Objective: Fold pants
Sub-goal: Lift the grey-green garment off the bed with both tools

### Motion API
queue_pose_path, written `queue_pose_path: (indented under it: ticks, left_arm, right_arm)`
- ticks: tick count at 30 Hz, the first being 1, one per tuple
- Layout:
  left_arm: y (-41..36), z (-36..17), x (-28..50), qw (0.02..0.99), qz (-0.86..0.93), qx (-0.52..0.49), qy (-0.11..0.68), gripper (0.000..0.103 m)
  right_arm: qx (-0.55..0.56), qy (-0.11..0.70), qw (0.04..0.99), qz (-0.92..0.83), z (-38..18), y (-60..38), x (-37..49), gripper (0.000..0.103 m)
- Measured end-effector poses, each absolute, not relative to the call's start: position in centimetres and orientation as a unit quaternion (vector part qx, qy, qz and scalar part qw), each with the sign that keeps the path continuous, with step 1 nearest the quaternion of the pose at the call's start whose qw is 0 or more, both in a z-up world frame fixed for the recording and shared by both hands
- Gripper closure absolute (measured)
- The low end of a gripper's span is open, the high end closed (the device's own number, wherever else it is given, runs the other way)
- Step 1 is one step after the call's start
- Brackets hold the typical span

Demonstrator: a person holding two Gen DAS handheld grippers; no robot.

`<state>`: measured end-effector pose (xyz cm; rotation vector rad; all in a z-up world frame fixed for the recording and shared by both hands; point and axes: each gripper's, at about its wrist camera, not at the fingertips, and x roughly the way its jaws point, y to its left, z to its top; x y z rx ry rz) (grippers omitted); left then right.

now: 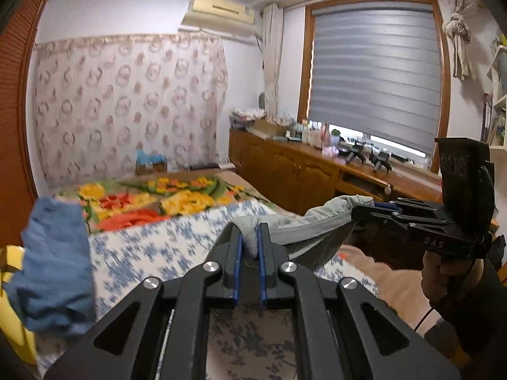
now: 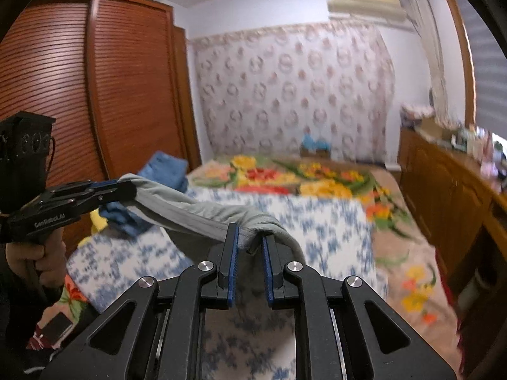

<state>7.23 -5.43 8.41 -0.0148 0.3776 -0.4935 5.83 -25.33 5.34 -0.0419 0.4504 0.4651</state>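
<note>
Pale grey-green pants (image 1: pixel 304 224) hang stretched in the air between both grippers, above the bed. My left gripper (image 1: pixel 250 237) is shut on one corner of the waistband, which bunches between its blue pads. My right gripper (image 2: pixel 248 242) is shut on the other end of the grey pants (image 2: pixel 190 212). In the left wrist view the right gripper (image 1: pixel 364 210) comes in from the right, held by a hand (image 1: pixel 443 272). The left gripper (image 2: pixel 126 190) shows at the left of the right wrist view. The rest of the pants hangs below, hidden behind the fingers.
A blue-and-white sheet (image 1: pixel 152 247) covers the near bed, with a flowered blanket (image 1: pixel 152 196) beyond it. Folded blue clothes (image 1: pixel 54 262) lie at the left. A brown louvred wardrobe (image 2: pixel 79 88) stands left and a wooden sideboard (image 1: pixel 304 171) with clutter runs along the window wall.
</note>
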Motion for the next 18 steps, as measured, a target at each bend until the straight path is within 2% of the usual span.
queue_pose_path:
  ticks: [4, 8, 18]
  left_arm:
    - [-4.4, 10.5, 6.9, 0.959, -0.229, 0.006, 0.166, 0.098]
    - [-3.1, 10.1, 7.6, 0.962, -0.217, 0.011, 0.168, 0.098]
    - [-1.1, 1.9, 13.5, 0.949, -0.192, -0.021, 0.251, 0.098]
  right_arm:
    - [-0.029, 0.187, 0.95, 0.248, 8.2, -23.7, 5.8, 0.092]
    - [-0.042, 0.177, 0.947, 0.265, 8.8, -21.9, 6.5, 0.092]
    - [-0.041, 0.268, 0.92, 0.284, 0.2, -19.3, 12.7, 0.092]
